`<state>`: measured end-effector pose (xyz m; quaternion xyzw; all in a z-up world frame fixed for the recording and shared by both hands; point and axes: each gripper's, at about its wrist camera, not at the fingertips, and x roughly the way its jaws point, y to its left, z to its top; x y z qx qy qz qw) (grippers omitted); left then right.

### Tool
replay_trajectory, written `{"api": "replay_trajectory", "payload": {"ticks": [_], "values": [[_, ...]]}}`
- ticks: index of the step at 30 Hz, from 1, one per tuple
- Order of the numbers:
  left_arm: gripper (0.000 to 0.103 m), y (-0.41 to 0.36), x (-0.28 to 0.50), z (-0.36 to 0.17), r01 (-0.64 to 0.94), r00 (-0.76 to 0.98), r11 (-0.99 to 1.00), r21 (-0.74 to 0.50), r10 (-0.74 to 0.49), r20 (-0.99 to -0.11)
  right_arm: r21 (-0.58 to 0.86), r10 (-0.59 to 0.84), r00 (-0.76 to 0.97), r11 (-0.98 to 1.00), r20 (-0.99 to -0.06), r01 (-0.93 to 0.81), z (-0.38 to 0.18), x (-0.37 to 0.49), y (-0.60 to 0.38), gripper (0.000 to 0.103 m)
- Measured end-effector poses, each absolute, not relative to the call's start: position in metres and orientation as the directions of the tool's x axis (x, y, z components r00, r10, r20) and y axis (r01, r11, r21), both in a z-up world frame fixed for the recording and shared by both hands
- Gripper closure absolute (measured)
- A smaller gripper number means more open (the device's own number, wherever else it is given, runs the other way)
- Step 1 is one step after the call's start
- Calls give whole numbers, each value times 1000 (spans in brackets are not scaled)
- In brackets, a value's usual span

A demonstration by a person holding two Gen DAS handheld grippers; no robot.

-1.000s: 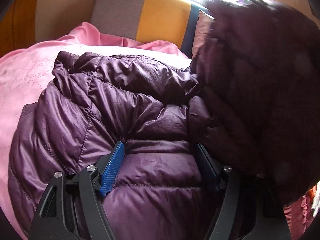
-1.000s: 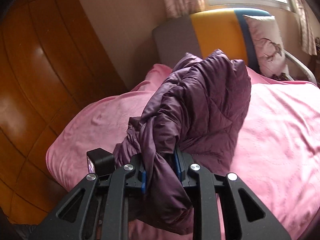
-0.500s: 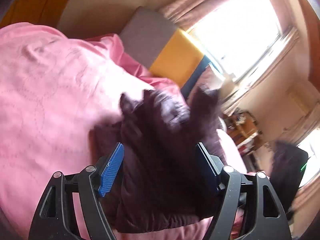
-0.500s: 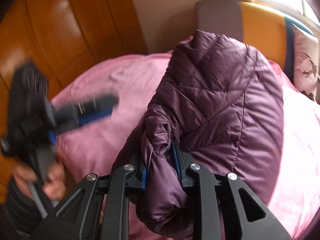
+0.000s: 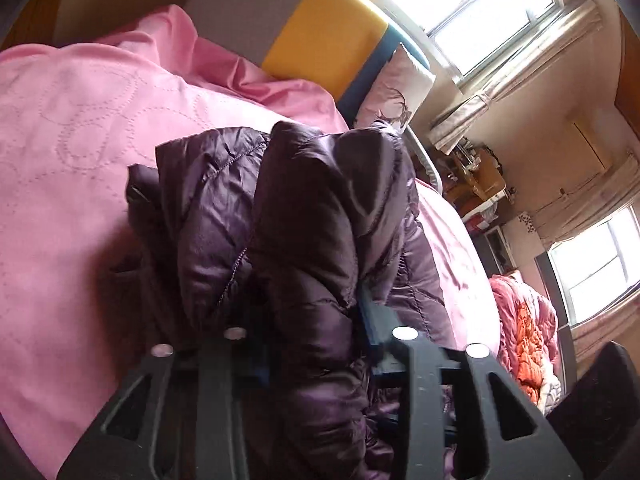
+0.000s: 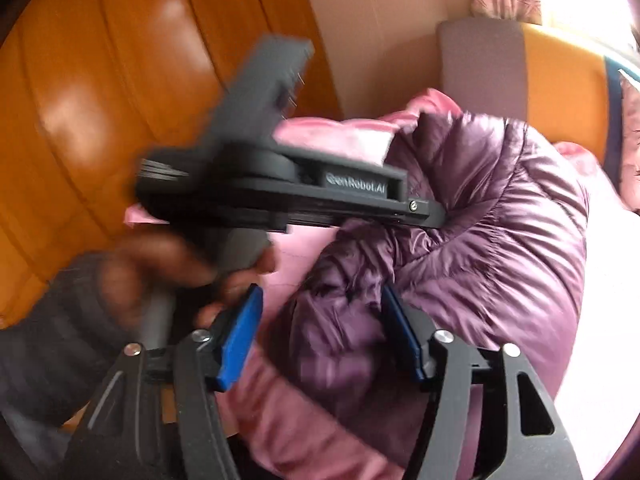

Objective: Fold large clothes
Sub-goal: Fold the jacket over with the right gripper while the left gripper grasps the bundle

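Observation:
A dark purple quilted puffer jacket (image 5: 304,216) lies bunched on the pink bedspread (image 5: 72,128). My left gripper (image 5: 316,344) is shut on a thick fold of it, and the fabric hides the finger pads. In the right wrist view the jacket (image 6: 492,220) is a puffy heap. My right gripper (image 6: 320,336) is open, its blue pads either side of a jacket fold without pinching it. The left gripper's body (image 6: 280,184), held by a hand, crosses that view and meets the jacket's upper edge.
A grey, yellow and blue headboard (image 5: 320,28) and a patterned pillow (image 5: 396,88) stand at the bed's head. An orange wooden wardrobe (image 6: 120,80) is at the left. A pink and orange quilt (image 5: 528,328) and a cluttered desk (image 5: 480,176) lie beyond the bed.
My right gripper has opened and let go of the jacket fold. My left gripper has swung in over the jacket and shut on it.

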<state>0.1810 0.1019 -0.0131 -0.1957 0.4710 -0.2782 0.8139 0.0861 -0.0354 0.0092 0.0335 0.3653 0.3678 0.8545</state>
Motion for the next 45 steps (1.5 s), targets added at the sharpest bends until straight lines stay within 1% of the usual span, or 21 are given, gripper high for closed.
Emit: {"api": "replay_trajectory", "payload": {"ticks": [2,4,6,9,11,14,17,20,24,25,27,28,29,30,32,34,37,39,41,42,45], "values": [[74,102,181,-9,268,401,768,-581,-638,-658,372,688,472,709,-551,-599,19,77,-70,40],[76,103,180,-6,279,398,767,-577,-640,-658,357,660,526,742,-536,-567,20,69,-105,40],[77,106,181,-5,284,395,770,-571,-637,-662,324,599,564,793,-568,-516,12,71,-125,43],[82,108,181,-1,288,393,773,-565,-633,-667,266,516,577,845,-634,-463,-10,82,-139,46],[85,110,182,1,287,398,779,-558,-627,-670,262,513,559,844,-652,-469,-22,81,-140,48],[86,119,178,2,252,412,803,-539,-594,-691,225,493,563,849,-663,-478,-33,77,-121,48],[86,137,174,-12,165,414,847,-505,-525,-744,167,456,558,854,-693,-492,-49,73,-97,48],[81,146,167,-41,91,406,894,-438,-435,-804,58,376,582,870,-721,-490,-71,72,-65,48],[79,148,164,-59,41,424,905,-423,-399,-813,-2,344,583,860,-736,-510,-76,77,-55,48],[78,148,162,-57,32,433,911,-412,-384,-815,7,358,564,849,-745,-529,-73,78,-58,47],[74,144,157,-50,21,463,928,-372,-339,-819,95,434,488,812,-757,-575,-56,84,-70,44],[71,141,153,-45,23,483,941,-339,-307,-820,157,486,456,794,-745,-588,-45,89,-82,44],[68,137,150,-42,28,499,951,-309,-281,-820,187,512,458,789,-727,-586,-37,94,-82,43],[68,133,145,-39,33,520,962,-270,-248,-817,203,525,482,795,-701,-572,-25,100,-92,42],[66,131,139,-34,37,543,969,-244,-224,-810,240,533,529,817,-660,-524,-7,118,-106,34],[60,130,135,-31,23,564,976,-216,-191,-803,288,525,576,842,-626,-456,6,147,-115,32],[59,130,133,-32,29,573,979,-200,-180,-799,288,484,633,873,-604,-392,17,187,-106,29],[59,132,135,-34,35,577,981,-191,-176,-798,288,472,634,880,-613,-377,14,217,-91,27],[50,132,136,-36,35,582,985,-168,-156,-798,229,408,641,909,-650,-347,5,246,-73,25],[50,130,134,-37,36,587,986,-160,-150,-796,218,392,632,916,-669,-337,7,254,-64,25],[50,126,130,-41,40,591,987,-156,-150,-793,154,321,612,938,-723,-309,-13,265,-44,21]]}}
